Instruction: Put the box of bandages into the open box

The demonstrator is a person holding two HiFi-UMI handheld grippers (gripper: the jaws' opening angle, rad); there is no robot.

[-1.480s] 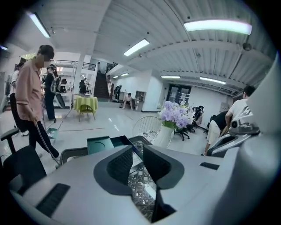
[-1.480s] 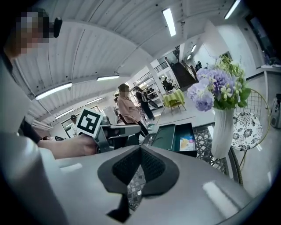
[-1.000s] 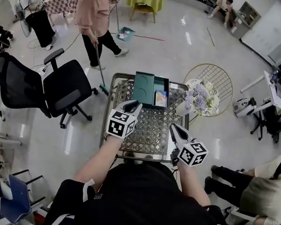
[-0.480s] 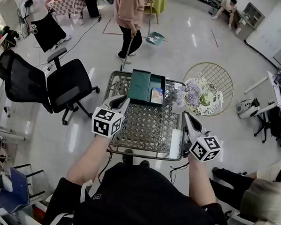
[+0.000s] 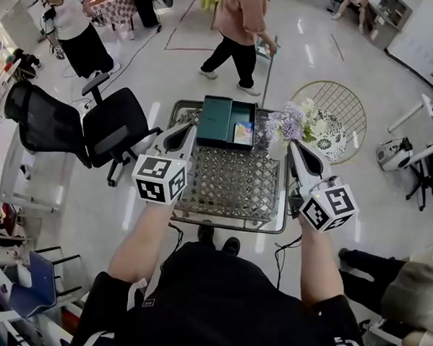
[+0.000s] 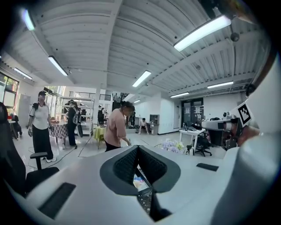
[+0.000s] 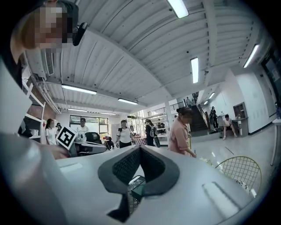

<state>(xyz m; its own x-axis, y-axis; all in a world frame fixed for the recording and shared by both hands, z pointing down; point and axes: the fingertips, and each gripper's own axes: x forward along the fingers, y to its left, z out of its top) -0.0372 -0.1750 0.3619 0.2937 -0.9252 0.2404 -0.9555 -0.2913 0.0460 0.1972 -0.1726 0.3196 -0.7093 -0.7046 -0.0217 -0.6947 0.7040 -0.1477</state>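
The dark green open box (image 5: pixel 221 120) sits at the far edge of the metal lattice table (image 5: pixel 234 188). A small colourful box of bandages (image 5: pixel 243 133) lies in its right half. My left gripper (image 5: pixel 187 133) hovers over the table's left side, short of the green box, jaws shut with nothing between them. My right gripper (image 5: pixel 295 147) is held over the table's right edge, also shut and holding nothing. In the left gripper view the jaws (image 6: pixel 138 147) meet at their tips, and the bandage box (image 6: pixel 139 181) shows below them. The right gripper (image 7: pixel 140 148) view shows the same closed tips.
A vase of pale purple flowers (image 5: pixel 285 127) stands at the table's far right corner, close to my right gripper. A round gold wire table (image 5: pixel 333 110) is behind it. A black office chair (image 5: pixel 103 126) stands to the left. A person with a broom (image 5: pixel 242 22) walks beyond the table.
Both grippers have drawn back from the green box and spread apart toward the table's sides. The person with the broom has walked to the right.
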